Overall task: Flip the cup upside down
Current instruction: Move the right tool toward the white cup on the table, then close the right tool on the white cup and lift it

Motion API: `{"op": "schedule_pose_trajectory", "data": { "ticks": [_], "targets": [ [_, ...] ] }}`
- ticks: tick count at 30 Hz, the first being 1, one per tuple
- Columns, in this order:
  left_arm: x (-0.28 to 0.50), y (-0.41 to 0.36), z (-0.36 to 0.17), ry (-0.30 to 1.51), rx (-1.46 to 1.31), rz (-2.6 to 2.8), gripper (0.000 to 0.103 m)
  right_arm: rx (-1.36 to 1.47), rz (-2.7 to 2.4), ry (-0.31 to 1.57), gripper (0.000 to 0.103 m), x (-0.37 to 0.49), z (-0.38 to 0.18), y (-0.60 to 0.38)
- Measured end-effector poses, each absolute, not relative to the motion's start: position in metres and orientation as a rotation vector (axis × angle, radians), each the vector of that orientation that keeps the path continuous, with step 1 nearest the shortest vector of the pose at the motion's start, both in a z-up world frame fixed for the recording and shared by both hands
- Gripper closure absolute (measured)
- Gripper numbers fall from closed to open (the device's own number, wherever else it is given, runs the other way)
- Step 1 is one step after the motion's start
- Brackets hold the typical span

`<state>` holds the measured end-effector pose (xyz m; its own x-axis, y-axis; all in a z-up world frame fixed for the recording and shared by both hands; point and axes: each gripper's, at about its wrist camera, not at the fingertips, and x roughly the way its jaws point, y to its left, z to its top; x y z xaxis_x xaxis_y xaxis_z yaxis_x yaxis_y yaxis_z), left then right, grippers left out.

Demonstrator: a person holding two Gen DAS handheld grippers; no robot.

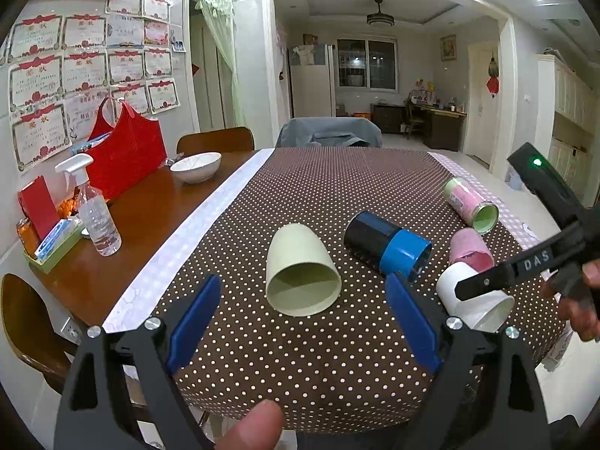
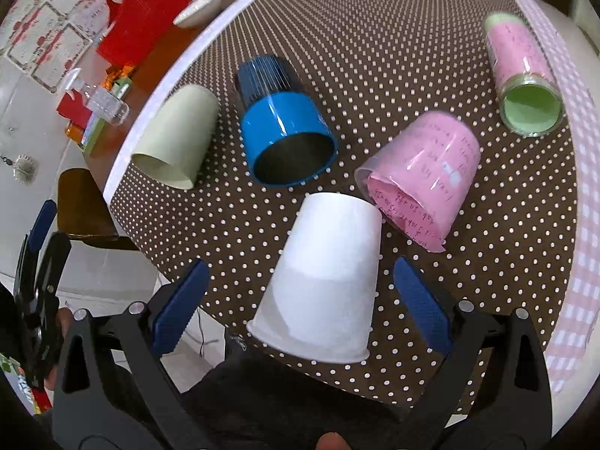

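Note:
Several cups lie on their sides on the brown dotted tablecloth (image 1: 300, 202). A pale green cup (image 1: 300, 273) lies with its mouth towards my open left gripper (image 1: 302, 296), which is just in front of it and empty. A white paper cup (image 2: 326, 281) lies between the open blue pads of my right gripper (image 2: 300, 292), mouth towards the camera; the pads stand apart from it. It also shows in the left wrist view (image 1: 476, 300), partly behind the right gripper's finger. A blue and black cup (image 2: 281, 120), a pink cup (image 2: 423, 172) and a pink-and-green tube cup (image 2: 521, 75) lie further back.
On the bare wooden table to the left stand a spray bottle (image 1: 95, 213), a white bowl (image 1: 197, 165), a red bag (image 1: 125, 150) and a box of packets (image 1: 52, 240). Chairs (image 1: 215, 138) stand around the table. The table's near edge is close under both grippers.

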<state>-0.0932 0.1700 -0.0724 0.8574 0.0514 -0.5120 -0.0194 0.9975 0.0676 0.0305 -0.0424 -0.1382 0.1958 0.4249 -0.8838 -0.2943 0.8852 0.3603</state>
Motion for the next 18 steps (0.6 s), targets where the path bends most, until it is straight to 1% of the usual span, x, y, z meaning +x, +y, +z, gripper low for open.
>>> {"op": "schedule_pose_trajectory", "data": {
  "ticks": [5,16,17,18],
  "targets": [
    [-0.092,0.172,-0.080,0.556,0.053,0.032,0.015,0.126,0.495,1.342,0.006,0.041,-0.146,-0.042],
    [-0.090,0.174,-0.087,0.577,0.044,0.031,0.015,0.028,0.481,1.403,0.007,0.058,-0.157,-0.012],
    [-0.090,0.173,-0.087,0.578,0.045,0.030,0.015,0.018,0.483,1.407,0.007,0.059,-0.159,-0.008],
    [-0.089,0.172,-0.087,0.579,0.046,0.028,0.015,0.015,0.485,1.419,0.010,0.061,-0.162,-0.007]
  ]
}}
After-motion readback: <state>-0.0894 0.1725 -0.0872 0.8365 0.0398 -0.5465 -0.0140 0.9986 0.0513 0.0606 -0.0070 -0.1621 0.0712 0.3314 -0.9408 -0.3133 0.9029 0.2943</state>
